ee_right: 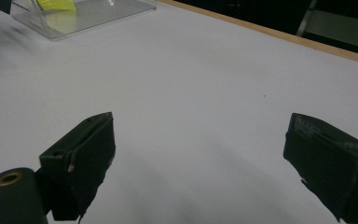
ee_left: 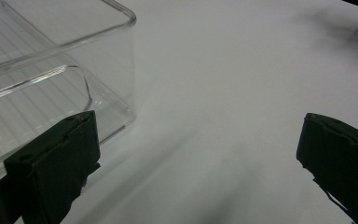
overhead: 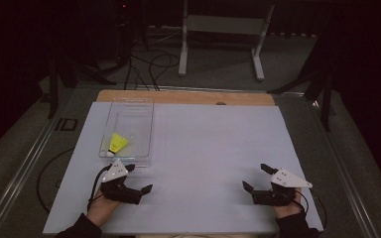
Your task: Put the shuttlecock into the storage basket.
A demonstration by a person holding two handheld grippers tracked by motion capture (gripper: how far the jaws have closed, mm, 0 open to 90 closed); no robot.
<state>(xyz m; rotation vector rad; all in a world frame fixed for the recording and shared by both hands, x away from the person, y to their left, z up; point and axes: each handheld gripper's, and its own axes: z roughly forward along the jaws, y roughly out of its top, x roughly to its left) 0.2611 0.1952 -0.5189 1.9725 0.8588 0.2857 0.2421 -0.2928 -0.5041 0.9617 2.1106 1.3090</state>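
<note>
I've got one yellow shuttlecock sitting in the one clear tray on the tabletop. Left gripper just beside the tray, right gripper well apart, both fingers wide open, holding nothing.

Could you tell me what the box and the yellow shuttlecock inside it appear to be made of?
The box looks like clear, glossy hard plastic: see-through walls with bright edge glints. The shuttlecock seems a yellow, matte synthetic skirt with a pale tip, though it is too small to be sure.

Room dim; bench evenly lit from above. Soft shadows beneath the jaws. Smeared blur at 10 o'clock, right gripper view.
</note>
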